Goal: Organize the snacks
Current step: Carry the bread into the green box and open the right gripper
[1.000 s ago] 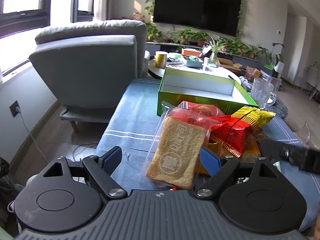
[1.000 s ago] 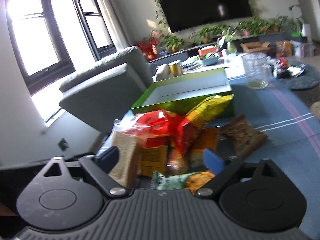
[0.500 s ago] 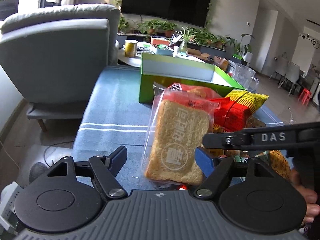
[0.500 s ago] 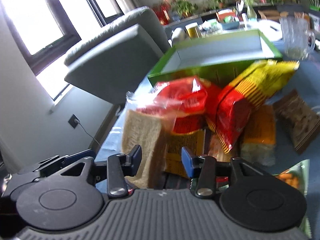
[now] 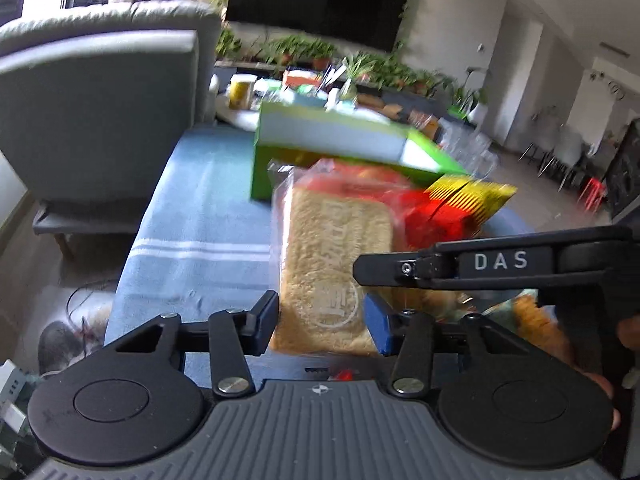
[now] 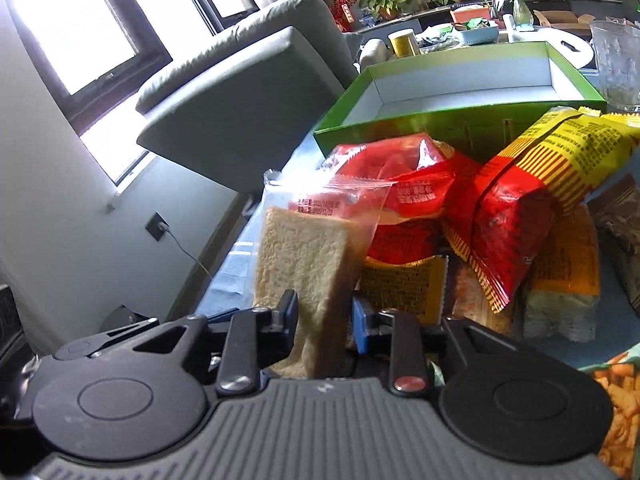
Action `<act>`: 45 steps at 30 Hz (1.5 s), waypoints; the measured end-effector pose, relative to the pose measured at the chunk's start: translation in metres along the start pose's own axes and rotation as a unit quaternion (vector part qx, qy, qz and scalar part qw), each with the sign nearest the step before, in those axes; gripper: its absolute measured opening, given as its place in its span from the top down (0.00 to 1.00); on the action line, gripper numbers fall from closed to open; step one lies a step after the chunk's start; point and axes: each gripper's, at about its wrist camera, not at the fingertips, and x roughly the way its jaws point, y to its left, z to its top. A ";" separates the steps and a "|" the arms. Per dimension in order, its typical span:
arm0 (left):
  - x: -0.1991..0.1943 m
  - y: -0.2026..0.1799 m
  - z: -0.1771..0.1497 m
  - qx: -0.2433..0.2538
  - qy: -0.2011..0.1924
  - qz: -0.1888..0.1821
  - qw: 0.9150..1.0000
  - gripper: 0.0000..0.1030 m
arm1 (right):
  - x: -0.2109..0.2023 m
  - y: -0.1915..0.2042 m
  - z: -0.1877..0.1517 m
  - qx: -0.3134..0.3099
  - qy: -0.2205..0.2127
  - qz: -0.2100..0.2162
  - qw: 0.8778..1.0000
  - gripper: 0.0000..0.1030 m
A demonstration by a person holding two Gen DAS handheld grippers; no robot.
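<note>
A slice of bread in a clear bag [image 5: 332, 264] stands upright at the left of a snack pile; it also shows in the right wrist view [image 6: 308, 268]. My left gripper [image 5: 320, 316] has its pads against the bag's lower sides. My right gripper [image 6: 324, 316] is shut on the bread's lower edge, and its arm [image 5: 500, 260] crosses the left wrist view. Behind are a red packet [image 6: 400, 192], a red-and-yellow bag [image 6: 536, 184] and an open green box [image 6: 460, 120] with a white inside.
The blue striped tablecloth [image 5: 200, 216] covers the table. A grey armchair [image 5: 100, 112] stands left. A glass mug [image 6: 616, 64] sits right of the box. More snack packets [image 6: 560, 280] lie under the pile. A yellow cup [image 6: 404, 42] and plants are behind.
Both grippers moved in on the bagged bread and narrowed. The right gripper went from wide open to closed on the slice. The left jaws closed to the bag's sides.
</note>
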 end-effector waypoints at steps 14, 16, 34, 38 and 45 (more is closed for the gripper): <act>0.023 -0.035 0.117 0.055 -0.071 -0.005 0.996 0.57 | -0.039 -0.004 0.098 -0.037 -0.108 0.013 0.993 0.14; 0.039 -0.030 0.128 0.053 -0.064 -0.004 0.997 0.57 | -0.030 -0.011 0.113 -0.036 -0.109 0.011 0.993 0.14; 0.163 0.027 0.157 0.043 -0.001 0.011 0.999 0.57 | 0.083 -0.056 0.163 0.006 -0.044 -0.008 0.999 0.14; 0.168 0.024 0.152 0.051 0.013 -0.001 0.999 0.57 | 0.100 -0.062 0.159 0.006 -0.021 -0.022 1.000 0.14; 0.166 0.016 0.133 0.050 0.029 0.002 0.998 0.55 | 0.108 -0.068 0.141 0.004 0.024 -0.048 0.999 0.13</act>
